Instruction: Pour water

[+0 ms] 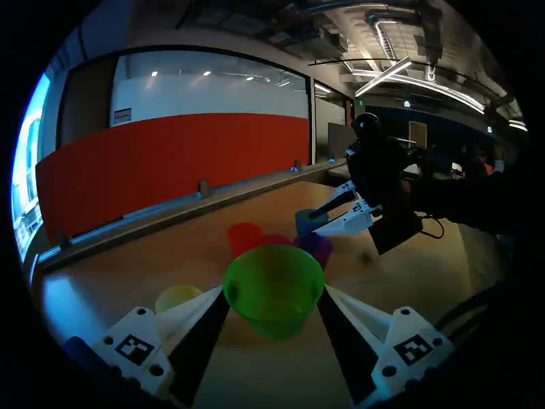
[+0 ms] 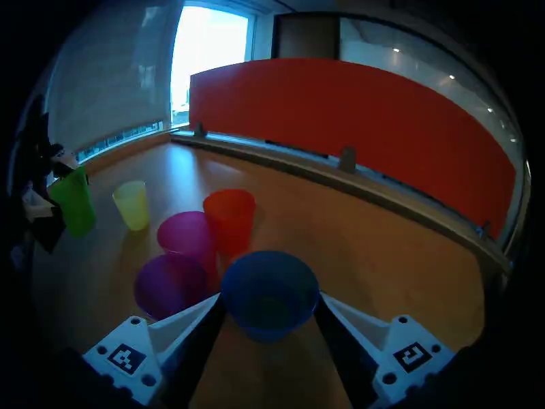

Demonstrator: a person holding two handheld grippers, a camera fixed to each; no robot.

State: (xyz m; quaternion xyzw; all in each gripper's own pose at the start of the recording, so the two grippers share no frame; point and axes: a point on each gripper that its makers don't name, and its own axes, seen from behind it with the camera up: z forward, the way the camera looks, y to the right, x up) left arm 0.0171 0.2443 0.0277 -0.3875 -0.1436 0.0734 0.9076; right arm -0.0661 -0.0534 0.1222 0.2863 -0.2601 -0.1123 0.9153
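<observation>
Now, at the left, the left gripper [image 1: 274,300] is clamped on the upright green cup [image 1: 274,286]. Between the tools, yellow cup [image 2: 131,204], magenta cup [image 2: 187,235], purple cup [image 2: 170,285] and red cup [image 2: 230,218] stand on the table [image 2: 381,252]. At the right, the right gripper [image 2: 270,303] pinches the blue cup [image 2: 270,294], upright too. Pouring looks not yet begun; next, one cup must come over the other and tip. The right gripper view looks into the blue cup, though any water is too dim to tell; the left gripper view shows it from outside, far off.
</observation>
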